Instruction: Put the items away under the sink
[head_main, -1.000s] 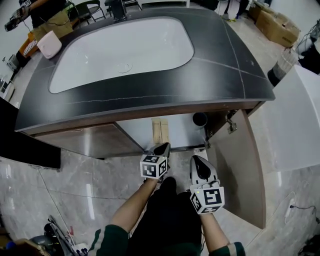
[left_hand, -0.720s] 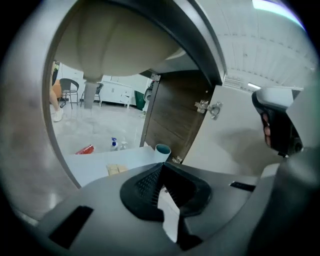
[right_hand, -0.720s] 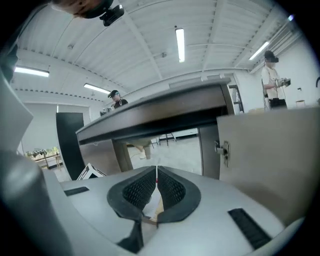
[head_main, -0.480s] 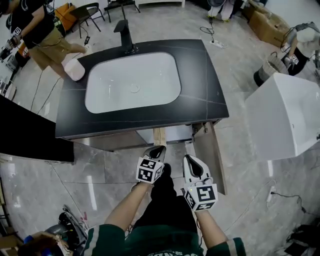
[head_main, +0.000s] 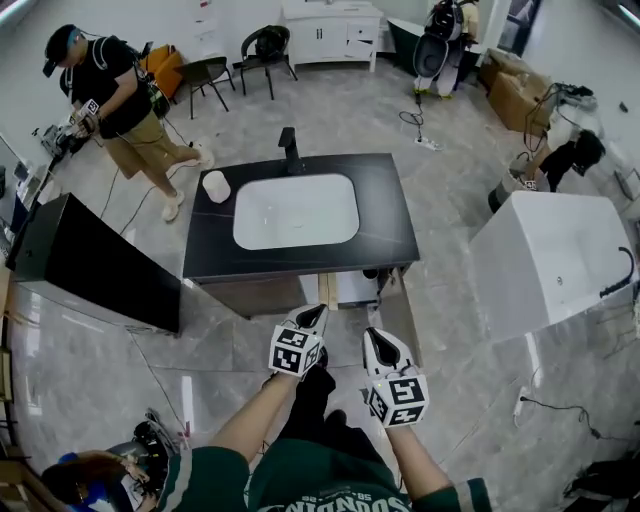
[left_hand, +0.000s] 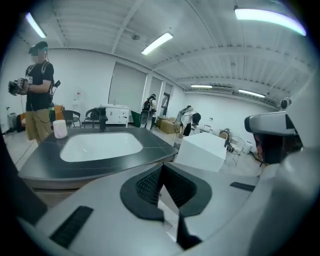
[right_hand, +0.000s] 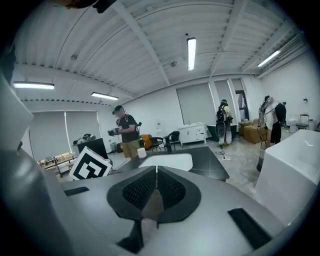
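Items left out seem to come down to one: a white cylinder (head_main: 216, 186) standing upright on the dark countertop (head_main: 390, 215), just left of the white basin (head_main: 296, 211), a little up and left of the head view's centre. Whether it is a cup or a paper roll I cannot tell. Either way it looks light and fairly stiff, not slippery, and a pinch across its middle should carry it, gently in case the wall is thin.

Below the counter the cabinet door (head_main: 402, 318) hangs open toward the lower right, so the space under the sink looks ready to take it. The left gripper (head_main: 318, 312) and right gripper (head_main: 372, 337) hang side by side at lower centre, well apart from the cylinder, each with its jaws pressed together on nothing.

The countertop is smooth and bare apart from the black faucet (head_main: 290, 150) at its far edge. Glossy grey floor (head_main: 210, 340) runs all round. A big white block (head_main: 560, 260) stands at the right, a dark panel (head_main: 95, 262) at the left, and another person (head_main: 120, 100) at the upper left, with chairs (head_main: 205, 72) nearby.
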